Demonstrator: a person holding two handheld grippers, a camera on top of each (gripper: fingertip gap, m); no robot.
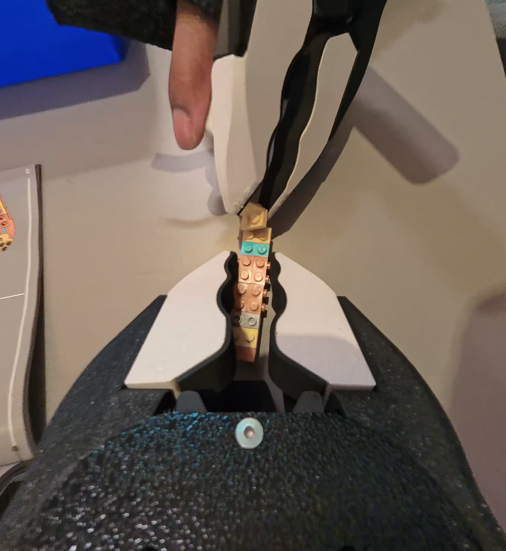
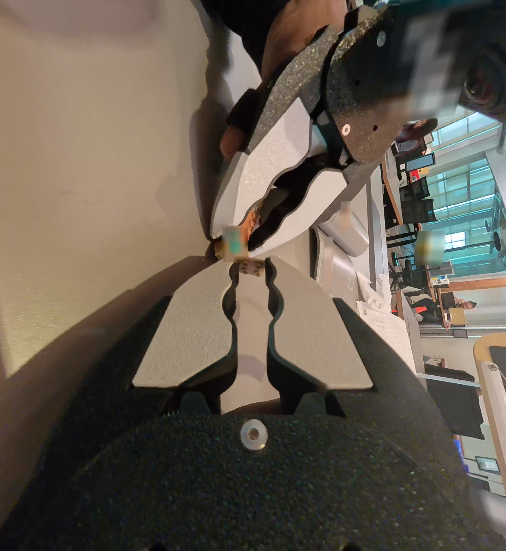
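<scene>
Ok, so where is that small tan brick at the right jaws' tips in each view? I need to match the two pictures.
Left wrist view: the tan brick sits just above centre, at the far gripper's tips, right above the top end of the brick strip.
Right wrist view: the tan brick is at centre, between the near jaws' tips, studs toward the camera.
Shared landmark: the strip's teal brick, partly blurred in the right view.

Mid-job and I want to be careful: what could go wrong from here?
1. The right claw pinches the tan brick only at its very tips, and the brick sits tilted against the brick strip's end. Pressing may twist it out.
2. The brick strip lies slanted in the left claw, with its far end past the tips. A push there could pivot it or split a joint.
</scene>
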